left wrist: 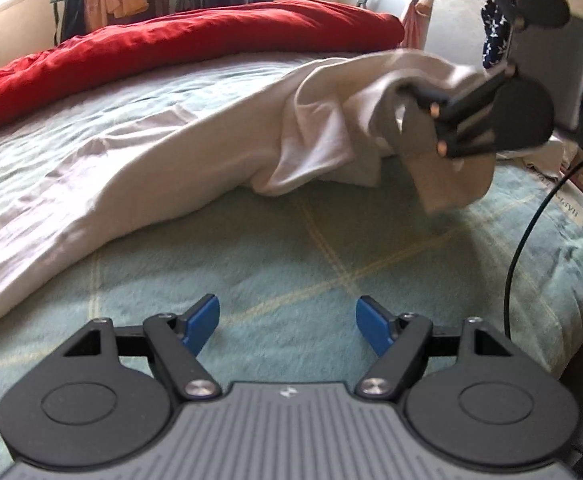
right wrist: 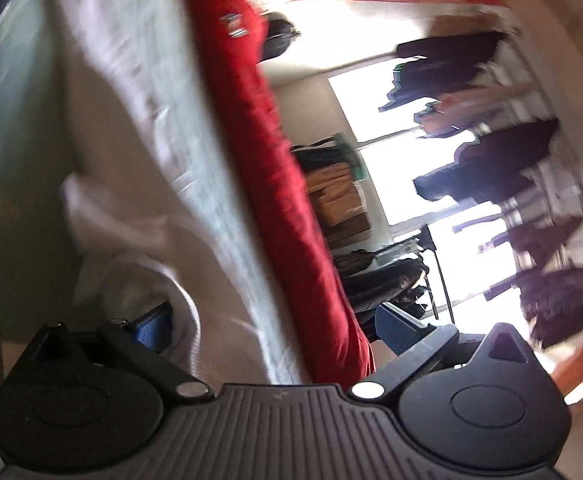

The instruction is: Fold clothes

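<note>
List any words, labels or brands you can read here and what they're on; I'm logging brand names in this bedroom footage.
No text can be read for certain.
White tag on the mattress edge: dark sideways letters, too blurred to read.
Small pale patch on the red duvet: motion-blurred, unreadable.

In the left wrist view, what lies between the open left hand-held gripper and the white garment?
Only bare green blanket separates the left hand-held gripper from the white garment; the left wrist view shows it.
</note>
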`<control>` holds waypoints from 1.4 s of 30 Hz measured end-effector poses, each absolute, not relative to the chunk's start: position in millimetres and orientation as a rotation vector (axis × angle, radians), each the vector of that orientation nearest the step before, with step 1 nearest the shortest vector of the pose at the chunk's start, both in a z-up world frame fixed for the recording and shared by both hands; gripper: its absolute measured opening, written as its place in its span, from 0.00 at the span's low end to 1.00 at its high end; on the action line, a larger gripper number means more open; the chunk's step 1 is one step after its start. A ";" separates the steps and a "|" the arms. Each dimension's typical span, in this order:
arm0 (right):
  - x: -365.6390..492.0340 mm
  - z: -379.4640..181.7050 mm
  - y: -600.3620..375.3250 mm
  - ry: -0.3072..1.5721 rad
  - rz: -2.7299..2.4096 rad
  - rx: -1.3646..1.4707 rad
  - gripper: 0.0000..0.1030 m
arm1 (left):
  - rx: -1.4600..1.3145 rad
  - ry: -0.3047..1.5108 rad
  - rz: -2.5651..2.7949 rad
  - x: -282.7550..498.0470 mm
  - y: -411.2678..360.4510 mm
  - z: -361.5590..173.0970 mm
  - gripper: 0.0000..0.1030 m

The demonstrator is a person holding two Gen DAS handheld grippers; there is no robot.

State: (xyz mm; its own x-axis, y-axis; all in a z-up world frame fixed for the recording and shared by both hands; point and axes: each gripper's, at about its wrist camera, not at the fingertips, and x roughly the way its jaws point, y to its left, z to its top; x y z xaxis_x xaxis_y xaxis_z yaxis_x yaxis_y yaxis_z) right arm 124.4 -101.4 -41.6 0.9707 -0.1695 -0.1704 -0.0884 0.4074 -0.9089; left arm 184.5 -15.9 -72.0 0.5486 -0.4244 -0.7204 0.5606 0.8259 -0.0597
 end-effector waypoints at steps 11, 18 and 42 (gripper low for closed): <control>165.5 -21.9 -158.7 0.335 -0.089 -0.930 1.00 | 0.270 0.703 -0.796 215.4 -76.6 -77.9 0.73; 178.3 -9.2 -201.0 0.430 0.062 -0.668 1.00 | 0.190 0.624 -0.923 243.7 -110.4 -91.2 0.73; 94.5 -63.0 -273.4 0.689 0.250 0.076 1.00 | -0.996 0.673 -0.725 298.6 -12.8 -137.1 0.42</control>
State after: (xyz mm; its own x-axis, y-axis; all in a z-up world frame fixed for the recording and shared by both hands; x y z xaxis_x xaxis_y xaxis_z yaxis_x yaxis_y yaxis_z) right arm 94.5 -273.4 -63.0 0.7436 0.2530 -0.6189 -0.2027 0.9674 0.1518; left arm 298.6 -12.8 -137.1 0.5860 -0.7928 -0.1677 0.2252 0.3581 -0.9061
